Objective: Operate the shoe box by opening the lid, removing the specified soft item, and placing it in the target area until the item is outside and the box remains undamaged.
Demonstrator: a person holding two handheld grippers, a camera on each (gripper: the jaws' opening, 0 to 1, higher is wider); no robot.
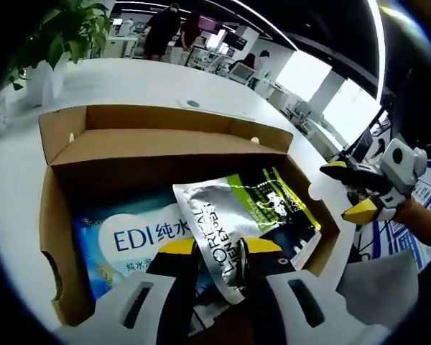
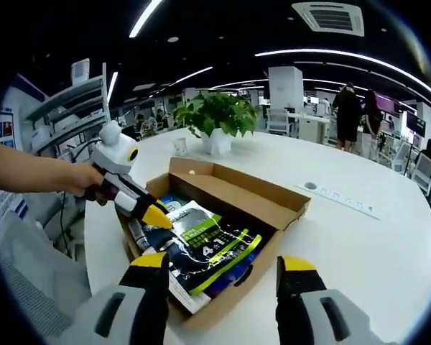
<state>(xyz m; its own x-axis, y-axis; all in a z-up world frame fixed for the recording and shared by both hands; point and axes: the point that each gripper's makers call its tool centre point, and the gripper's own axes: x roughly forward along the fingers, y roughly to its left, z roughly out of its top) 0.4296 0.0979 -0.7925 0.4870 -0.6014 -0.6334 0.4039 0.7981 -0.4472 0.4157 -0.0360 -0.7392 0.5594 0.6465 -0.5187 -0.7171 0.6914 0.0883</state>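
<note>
The brown cardboard shoe box (image 1: 54, 215) (image 2: 273, 188) stands open on a white table, its lid (image 1: 165, 145) folded back. Inside lie a blue wipes pack (image 1: 133, 237) and a silver, black and green soft pouch (image 1: 226, 205) (image 2: 208, 241). My left gripper (image 1: 219, 246) (image 2: 156, 214) reaches into the box, and the silver end of the pouch is pinched between its jaws. My right gripper (image 2: 223, 262) (image 1: 348, 189) hovers open beside the box's near corner, holding nothing. A person's hand (image 2: 72, 176) holds the left gripper.
A potted plant (image 1: 61, 32) (image 2: 219, 115) stands on the round white table (image 2: 359, 244) beyond the box. A socket strip (image 2: 345, 198) is set in the tabletop. People (image 2: 348, 108) and desks are far behind, and shelving (image 2: 65, 115) is off to one side.
</note>
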